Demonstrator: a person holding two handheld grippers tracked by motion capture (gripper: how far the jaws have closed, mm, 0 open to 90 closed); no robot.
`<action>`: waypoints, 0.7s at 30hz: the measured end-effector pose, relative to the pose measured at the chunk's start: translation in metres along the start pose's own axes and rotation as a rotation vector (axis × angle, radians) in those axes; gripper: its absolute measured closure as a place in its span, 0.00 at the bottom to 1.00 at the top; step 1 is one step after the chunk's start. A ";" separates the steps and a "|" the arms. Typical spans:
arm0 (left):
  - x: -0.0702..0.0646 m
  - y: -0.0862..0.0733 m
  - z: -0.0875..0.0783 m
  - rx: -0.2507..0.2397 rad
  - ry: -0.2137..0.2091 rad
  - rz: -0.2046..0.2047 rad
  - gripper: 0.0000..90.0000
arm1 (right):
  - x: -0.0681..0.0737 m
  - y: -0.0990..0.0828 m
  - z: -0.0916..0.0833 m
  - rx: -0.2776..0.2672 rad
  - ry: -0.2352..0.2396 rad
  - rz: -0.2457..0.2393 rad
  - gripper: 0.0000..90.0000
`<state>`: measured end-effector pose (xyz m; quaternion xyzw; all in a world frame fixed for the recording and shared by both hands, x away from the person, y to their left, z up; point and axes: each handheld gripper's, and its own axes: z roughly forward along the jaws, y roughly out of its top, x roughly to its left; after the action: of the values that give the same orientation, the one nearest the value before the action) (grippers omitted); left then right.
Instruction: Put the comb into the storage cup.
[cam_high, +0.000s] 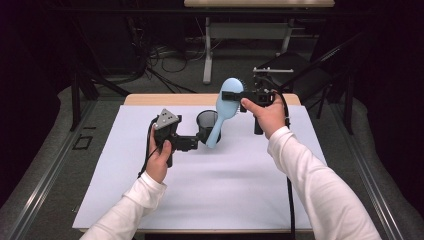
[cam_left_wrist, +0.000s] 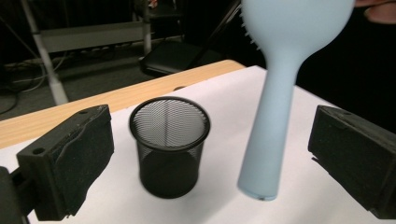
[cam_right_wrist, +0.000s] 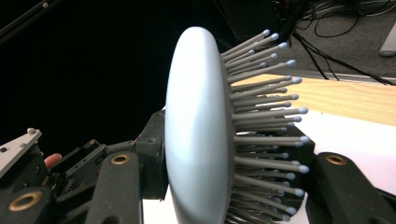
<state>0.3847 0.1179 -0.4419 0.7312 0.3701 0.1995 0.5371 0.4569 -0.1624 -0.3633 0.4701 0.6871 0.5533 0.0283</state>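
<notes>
A light blue hairbrush (cam_high: 226, 107) hangs tilted above the white mat, head up and handle down. My right gripper (cam_high: 235, 96) is shut on its head; in the right gripper view the smooth back of the hairbrush (cam_right_wrist: 196, 130) and its bristles sit between the two jaws of the right gripper (cam_right_wrist: 224, 186). The handle's tip hangs just right of a black mesh cup (cam_high: 206, 125) that stands upright on the mat. My left gripper (cam_high: 194, 143) stands open, low and left of the cup. Ahead of the left gripper (cam_left_wrist: 210, 158) are the cup (cam_left_wrist: 169, 144) and the brush handle (cam_left_wrist: 271, 140), neither touched.
A white mat (cam_high: 210, 185) covers most of the wooden table (cam_high: 150, 99). Beyond the far edge are a dark floor with cables, a desk's legs (cam_high: 207, 50) and black stands (cam_high: 320, 65).
</notes>
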 end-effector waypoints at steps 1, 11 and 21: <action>0.001 0.000 0.000 0.003 0.003 -0.004 0.01 | 0.000 0.000 0.000 -0.002 0.000 -0.001 0.53; 0.006 0.001 -0.002 0.018 0.042 -0.029 0.01 | 0.000 0.000 -0.001 -0.005 -0.008 -0.007 0.53; 0.013 0.003 -0.007 0.012 0.032 -0.071 0.01 | 0.001 0.000 -0.002 -0.003 -0.011 -0.013 0.53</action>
<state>0.3892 0.1316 -0.4379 0.7175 0.4054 0.1898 0.5336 0.4554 -0.1628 -0.3621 0.4684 0.6891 0.5517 0.0365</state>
